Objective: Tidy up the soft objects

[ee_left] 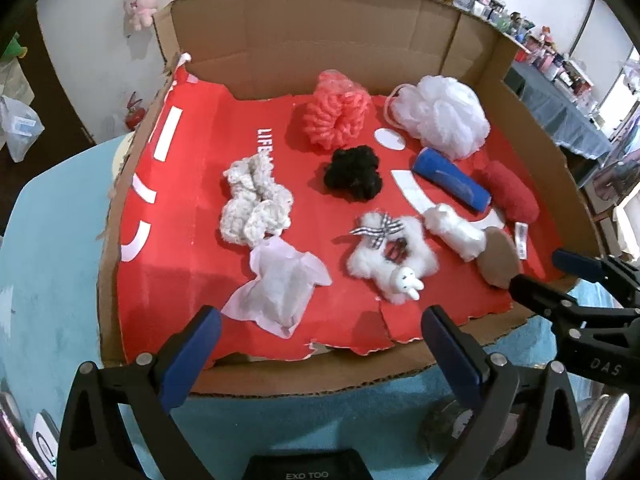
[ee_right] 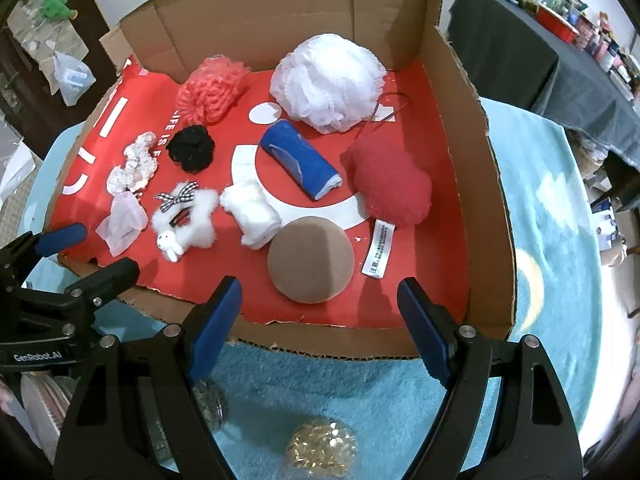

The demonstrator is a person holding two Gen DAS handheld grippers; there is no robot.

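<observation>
An open cardboard box with a red liner holds the soft things. At the back lie a white mesh pouf, a coral knitted scrunchie and a black scrunchie. Nearer are a cream crochet scrunchie, a pale pink cloth, a white fluffy clip with a checked bow, a white fluffy roll, a blue roll, a red plush piece and a brown round pad. My left gripper hangs open over the box's front edge. My right gripper stands open just short of the brown pad.
The box rests on a light blue fluffy rug. A bag of gold bits and a glass jar lie on the rug under my right gripper. A dark-covered table with clutter stands at the far right.
</observation>
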